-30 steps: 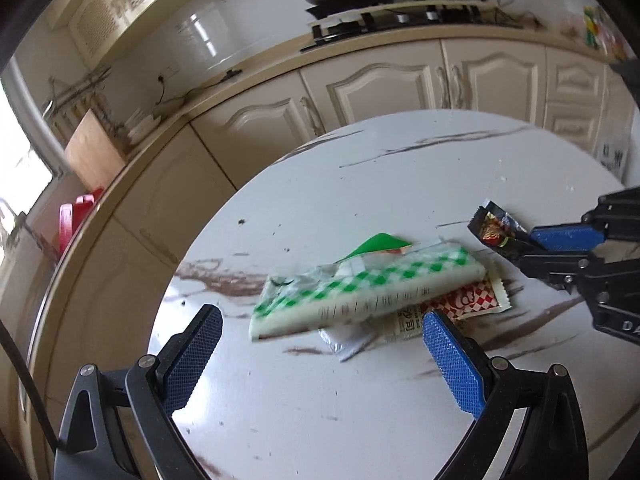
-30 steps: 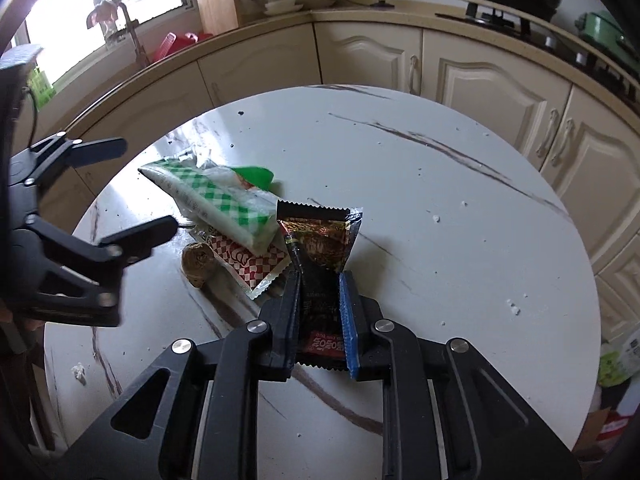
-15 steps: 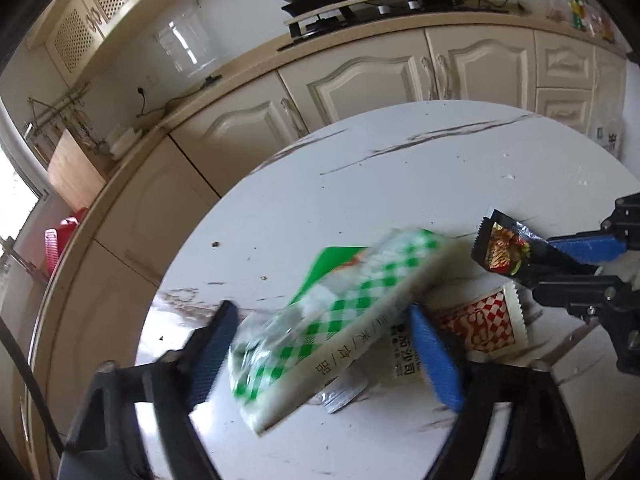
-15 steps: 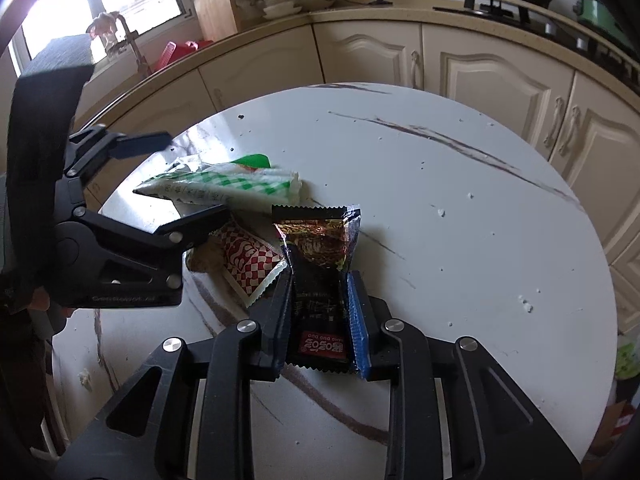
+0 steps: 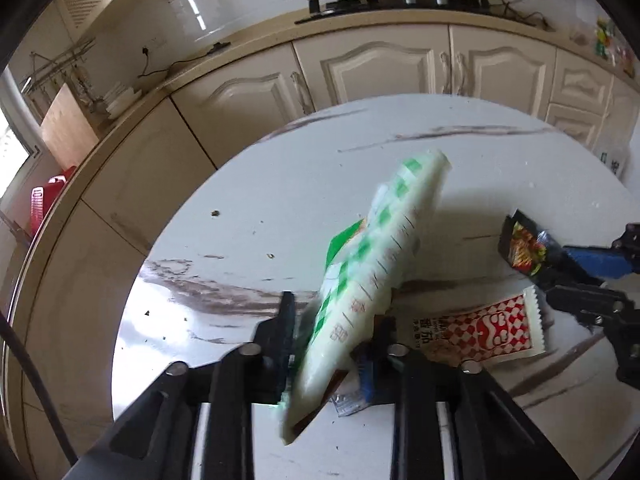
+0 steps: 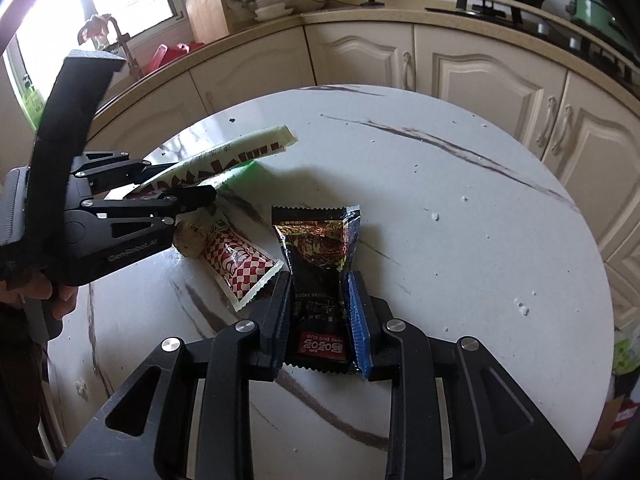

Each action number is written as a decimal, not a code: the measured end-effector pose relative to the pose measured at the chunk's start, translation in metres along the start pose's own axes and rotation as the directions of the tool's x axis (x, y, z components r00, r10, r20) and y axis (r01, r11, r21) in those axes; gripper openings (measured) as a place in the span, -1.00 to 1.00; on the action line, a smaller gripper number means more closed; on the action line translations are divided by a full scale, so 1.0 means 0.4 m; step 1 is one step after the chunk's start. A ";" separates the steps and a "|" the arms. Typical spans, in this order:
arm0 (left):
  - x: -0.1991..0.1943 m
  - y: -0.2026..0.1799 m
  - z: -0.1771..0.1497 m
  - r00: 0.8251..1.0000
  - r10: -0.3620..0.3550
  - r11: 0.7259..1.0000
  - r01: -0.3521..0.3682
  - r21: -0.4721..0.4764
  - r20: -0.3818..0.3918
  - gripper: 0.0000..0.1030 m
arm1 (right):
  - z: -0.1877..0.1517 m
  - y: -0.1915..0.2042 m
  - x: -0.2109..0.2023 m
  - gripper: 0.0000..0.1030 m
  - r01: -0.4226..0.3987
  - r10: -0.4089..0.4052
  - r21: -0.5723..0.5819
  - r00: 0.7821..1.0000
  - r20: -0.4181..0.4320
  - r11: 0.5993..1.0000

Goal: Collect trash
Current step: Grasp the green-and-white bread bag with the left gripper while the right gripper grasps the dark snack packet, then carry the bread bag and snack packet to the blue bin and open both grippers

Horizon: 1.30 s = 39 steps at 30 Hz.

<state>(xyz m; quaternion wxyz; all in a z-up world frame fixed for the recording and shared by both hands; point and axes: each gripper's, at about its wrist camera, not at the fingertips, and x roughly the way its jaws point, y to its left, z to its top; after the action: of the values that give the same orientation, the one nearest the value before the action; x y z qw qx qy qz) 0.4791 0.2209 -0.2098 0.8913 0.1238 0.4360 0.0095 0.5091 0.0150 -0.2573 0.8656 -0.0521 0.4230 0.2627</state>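
While left gripper (image 5: 332,332) closes on green-checked wrapper (image 5: 384,248) — seemingly pinched — right gripper (image 6: 318,312) grips dark sachet (image 6: 318,248).

Both wrist cameras look steeply down, close over the round table (image 5: 248,200), sharing its wrapper-strewn middle

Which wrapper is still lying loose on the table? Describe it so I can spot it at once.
On the round marble table, look between the two grippers. The loose packet lies flat there beside a small brown lump. It is the only one with a red-and-white checker print; the green-checked wrapper and the black sachet are each between jaws.
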 end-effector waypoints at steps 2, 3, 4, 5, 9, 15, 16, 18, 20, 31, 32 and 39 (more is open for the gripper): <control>-0.004 0.008 0.001 1.000 -0.017 1.000 0.017 -0.014 0.008 -0.75 | 0.000 0.000 -0.004 -0.54 -0.003 0.003 0.000 1.000 0.009 1.000; -0.005 0.012 0.002 1.000 -0.014 1.000 0.015 -0.026 0.014 -0.81 | -0.002 0.004 -0.004 -0.55 -0.009 0.009 -0.002 1.000 0.007 1.000; -0.008 0.019 0.001 0.999 -0.025 0.999 0.026 -0.045 0.022 -0.83 | -0.006 0.005 -0.005 -0.56 -0.011 0.011 -0.004 1.000 0.008 1.000; -0.012 0.027 -0.002 0.998 -0.047 0.997 0.048 -0.066 0.030 -0.84 | -0.007 0.009 -0.011 -0.58 -0.015 0.015 -0.006 1.000 0.017 1.000; -0.039 0.032 -0.019 0.994 -0.093 0.990 0.098 -0.106 0.055 -0.84 | -0.014 0.020 -0.028 -0.61 -0.034 0.034 -0.001 0.999 0.022 0.999; -0.099 0.034 -0.053 0.984 -0.158 0.976 0.168 -0.138 0.083 -0.84 | -0.034 0.045 -0.104 -0.63 -0.063 0.063 0.003 0.996 0.059 0.998; -0.110 0.032 -0.053 0.982 -0.170 0.974 0.181 -0.135 0.084 -0.84 | -0.040 0.051 -0.124 -0.63 -0.066 0.066 0.003 0.995 0.070 0.998; -0.146 0.024 -0.060 0.977 -0.193 0.967 0.206 -0.147 0.095 -0.84 | -0.047 0.059 -0.155 -0.63 -0.073 0.072 0.004 0.994 0.084 0.997; -0.181 -0.001 -0.074 0.971 -0.214 0.962 0.229 -0.151 0.109 -0.84 | -0.062 0.065 -0.194 -0.64 -0.081 0.080 0.006 0.992 0.099 0.997; -0.356 -0.168 -0.088 0.956 -0.267 0.954 0.280 -0.109 0.122 -0.84 | -0.175 0.019 -0.359 -0.64 -0.131 0.117 0.066 0.976 0.185 0.989; -0.358 -0.191 -0.083 0.954 -0.274 0.952 0.287 -0.107 0.118 -0.84 | -0.184 0.013 -0.369 -0.64 -0.134 0.118 0.070 0.974 0.191 0.989; -0.436 -0.384 -0.042 0.932 -0.344 0.937 0.349 -0.024 0.116 -0.84 | -0.290 -0.136 -0.484 -0.64 -0.089 0.051 0.156 0.971 0.232 0.984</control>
<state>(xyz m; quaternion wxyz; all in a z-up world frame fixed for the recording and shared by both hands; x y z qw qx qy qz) 0.3441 0.0537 -0.1196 0.9041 0.0258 0.4011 -0.1452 0.3568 -0.1473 -0.1911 0.8998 0.0650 0.3433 0.2614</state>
